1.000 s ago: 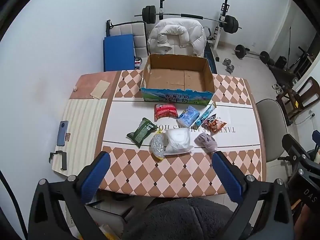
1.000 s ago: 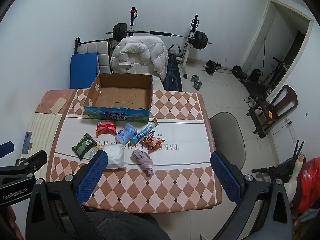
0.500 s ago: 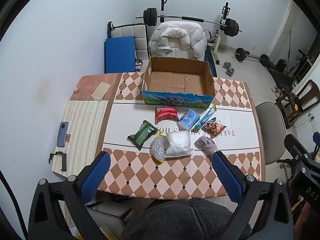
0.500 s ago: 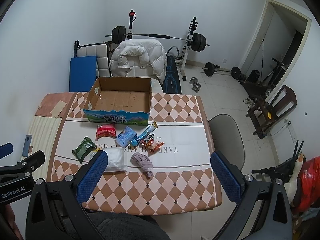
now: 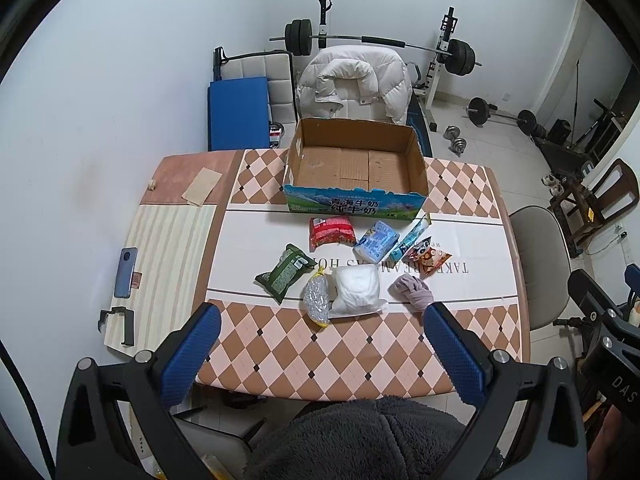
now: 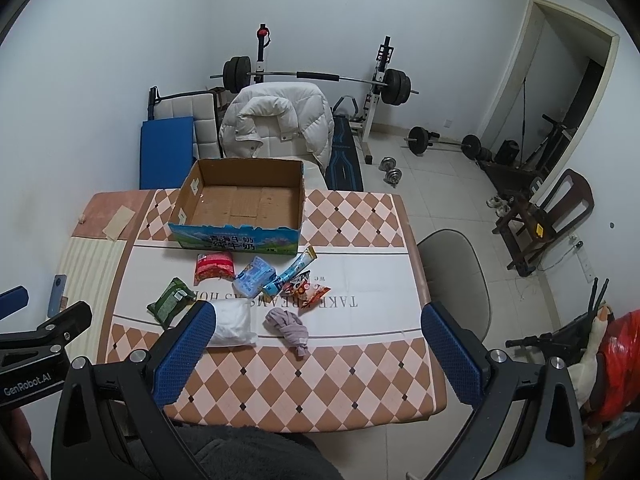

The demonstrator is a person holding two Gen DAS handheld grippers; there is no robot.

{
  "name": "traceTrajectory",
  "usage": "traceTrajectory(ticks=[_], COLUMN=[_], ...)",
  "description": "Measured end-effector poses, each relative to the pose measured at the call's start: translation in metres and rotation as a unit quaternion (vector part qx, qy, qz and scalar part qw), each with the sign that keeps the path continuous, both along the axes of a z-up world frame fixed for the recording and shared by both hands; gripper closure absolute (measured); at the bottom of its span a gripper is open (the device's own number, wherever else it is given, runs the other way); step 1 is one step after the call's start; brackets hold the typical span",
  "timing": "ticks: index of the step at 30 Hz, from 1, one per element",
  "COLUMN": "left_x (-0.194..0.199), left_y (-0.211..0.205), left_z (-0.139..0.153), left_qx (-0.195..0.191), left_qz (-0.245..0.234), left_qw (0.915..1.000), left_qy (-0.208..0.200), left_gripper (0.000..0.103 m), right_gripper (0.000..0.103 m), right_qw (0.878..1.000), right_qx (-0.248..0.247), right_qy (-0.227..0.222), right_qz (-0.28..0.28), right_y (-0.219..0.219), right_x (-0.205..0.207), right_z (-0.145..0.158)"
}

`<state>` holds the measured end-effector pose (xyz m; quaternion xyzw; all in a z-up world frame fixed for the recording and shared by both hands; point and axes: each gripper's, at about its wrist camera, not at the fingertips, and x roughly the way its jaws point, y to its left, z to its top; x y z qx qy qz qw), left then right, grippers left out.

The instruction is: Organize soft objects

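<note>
both grippers, left gripper and right gripper, hung wide open and empty, best lowered squarely over the grey cloth before pinching.

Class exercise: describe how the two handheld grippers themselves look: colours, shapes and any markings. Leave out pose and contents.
Each gripper, left gripper and right gripper, has two blue, dimpled, paddle-shaped finger pads on black angular frames with silver bolts. White "GenRobot.AI" lettering marks the left gripper's body; partial letters "DAS" show on the right one's. No cables are visible.
</note>
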<state>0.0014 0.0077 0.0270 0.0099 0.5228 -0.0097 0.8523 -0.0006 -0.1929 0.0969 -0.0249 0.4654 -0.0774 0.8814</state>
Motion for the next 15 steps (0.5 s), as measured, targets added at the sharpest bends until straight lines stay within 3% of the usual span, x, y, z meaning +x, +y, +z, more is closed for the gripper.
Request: traceTrajectory(ticks=[15], left_x=[-0.0018], left_y=[-0.0005], left_z=[0.0055], left_qx=[-0.001], left_qz=[0.000], left_qw=[1.0000], left_qy=[-0.005], left_gripper=[0.000], right_gripper=[0.000], right_qw=[1.000], right_qx=[0.001], right_qy=[-0.006], right_qz=[0.000], right_y=[0.0032], right_x=[0.0000], right_z=[0.0061])
